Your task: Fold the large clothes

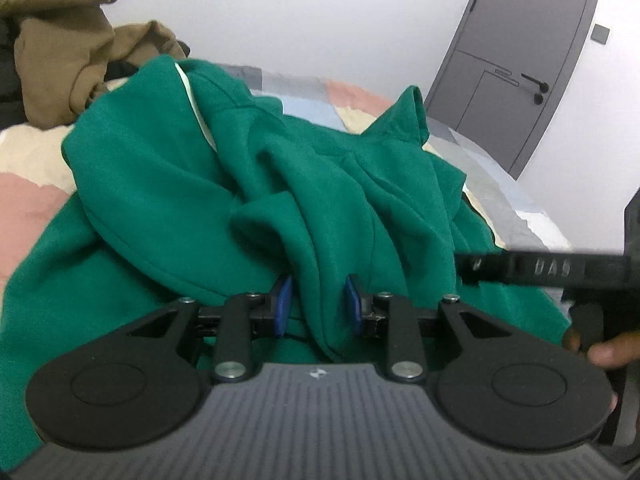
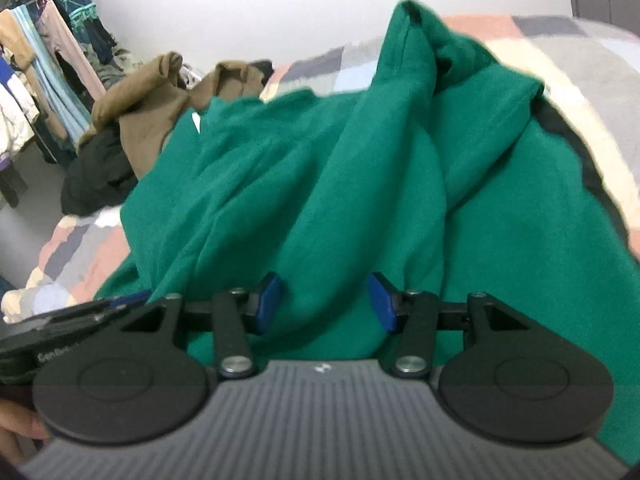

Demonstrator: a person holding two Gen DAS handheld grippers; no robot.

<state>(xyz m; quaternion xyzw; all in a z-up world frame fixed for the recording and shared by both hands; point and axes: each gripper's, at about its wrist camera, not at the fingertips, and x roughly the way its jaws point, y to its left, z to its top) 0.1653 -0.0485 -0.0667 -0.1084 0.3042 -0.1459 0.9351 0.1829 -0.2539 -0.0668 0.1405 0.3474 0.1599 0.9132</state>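
Patchwork bedspread [image 1: 36,200] under green sweatshirt [image 1: 160,168]: left gripper [image 1: 318,304] half-closed, pinching a fold; right gripper [image 2: 326,300] half-open around bunched cloth; best pulled taut, evenly.

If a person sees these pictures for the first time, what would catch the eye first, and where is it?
First is the big green sweatshirt, lying crumpled in thick folds across the middle of the patchwork bedspread. Next are the two grippers low in front: the left gripper has a ridge of green cloth between its blue pads, and the right gripper sits over another fold. Behind, at the far left, brown clothes are piled up.
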